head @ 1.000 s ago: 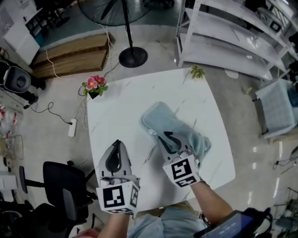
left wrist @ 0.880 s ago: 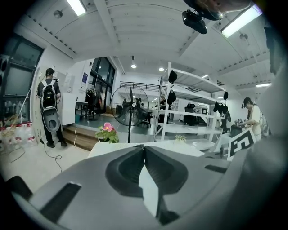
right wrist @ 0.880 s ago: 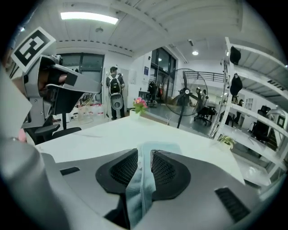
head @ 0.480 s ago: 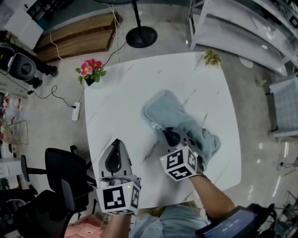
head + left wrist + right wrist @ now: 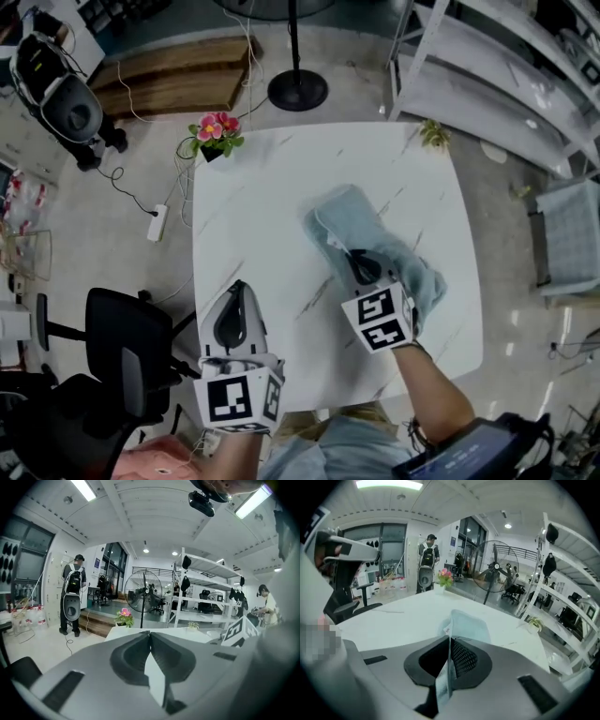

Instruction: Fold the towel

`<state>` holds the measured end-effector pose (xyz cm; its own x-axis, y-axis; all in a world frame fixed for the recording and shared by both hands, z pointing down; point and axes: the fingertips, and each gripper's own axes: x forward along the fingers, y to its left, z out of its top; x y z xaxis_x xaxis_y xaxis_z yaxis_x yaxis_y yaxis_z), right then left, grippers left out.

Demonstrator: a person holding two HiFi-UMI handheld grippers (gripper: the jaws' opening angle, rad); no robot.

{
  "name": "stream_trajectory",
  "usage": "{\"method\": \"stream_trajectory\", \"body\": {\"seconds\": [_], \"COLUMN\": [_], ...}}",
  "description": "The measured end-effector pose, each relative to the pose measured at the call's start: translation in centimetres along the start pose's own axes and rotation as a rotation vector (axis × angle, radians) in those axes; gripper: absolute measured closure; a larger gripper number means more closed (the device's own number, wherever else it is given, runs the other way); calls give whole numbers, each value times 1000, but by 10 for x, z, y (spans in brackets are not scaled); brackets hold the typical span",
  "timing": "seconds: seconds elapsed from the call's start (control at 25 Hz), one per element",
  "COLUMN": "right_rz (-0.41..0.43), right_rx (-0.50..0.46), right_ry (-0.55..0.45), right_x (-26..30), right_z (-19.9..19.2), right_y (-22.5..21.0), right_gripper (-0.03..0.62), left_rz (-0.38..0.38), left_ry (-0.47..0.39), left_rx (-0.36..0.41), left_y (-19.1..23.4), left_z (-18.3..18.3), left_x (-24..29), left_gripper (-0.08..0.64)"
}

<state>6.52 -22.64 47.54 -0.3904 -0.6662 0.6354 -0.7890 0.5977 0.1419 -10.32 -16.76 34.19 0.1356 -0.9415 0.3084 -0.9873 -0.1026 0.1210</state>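
The left hand-held gripper (image 5: 235, 289) hangs over the near left corner of the surface (image 5: 253, 202). Its jaws are pressed together on nothing, and it is well apart from the towel (image 5: 356, 220). For a clean fold it would do well to come across and take a neighbouring corner, so that the edge lifts level rather than from one point.

The towel lies bunched right of the surface's middle, a light blue heap running from far left to near right (its edges are hard to trace among the folds). The right hand-held gripper (image 5: 356, 255) has its jaws nipped on a thin edge of cloth near the towel's middle, with a small label just beyond the tips. The bite looks shallow to me. I would make sure it holds before lifting, then raise slowly so the cloth unfurls instead of slipping out.

Against a second ago, the left hand-held gripper is as shut and idle as it was. The right one has sunk onto the towel, and its jaws, which stood wider then, have just been closing with the cloth between them.
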Motion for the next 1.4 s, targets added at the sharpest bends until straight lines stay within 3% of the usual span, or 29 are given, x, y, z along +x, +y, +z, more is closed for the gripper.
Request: {"method": "stream_trajectory", "body": {"seconds": [0.24, 0.48, 0.72, 0.84, 1.24, 1.4], "right_rz": [20, 133, 310, 365, 445, 514], "right_rx": [-44, -169, -273, -299, -305, -227], "right_ry": [-152, -255, -205, -161, -16, -77], "right_x": [-57, -89, -82, -69, -28, -36], "right_z": [71, 111, 67, 38, -30, -11], "right_y": [46, 144, 265, 302, 344, 351], "right_gripper": [566, 566, 565, 565, 559, 420], "left_rz": [23, 79, 147, 178, 212, 173], "left_ry": [-84, -156, -153, -132, -37, -52], "left_rx": [-10, -12, -11, -12, -9, 0], "left_y": [21, 52, 83, 97, 117, 117], "left_z": [27, 39, 22, 6, -45, -46], "left_x": [-60, -124, -177, -192, -212, -201], "left_gripper": [551, 551, 552, 552, 552, 552]}}
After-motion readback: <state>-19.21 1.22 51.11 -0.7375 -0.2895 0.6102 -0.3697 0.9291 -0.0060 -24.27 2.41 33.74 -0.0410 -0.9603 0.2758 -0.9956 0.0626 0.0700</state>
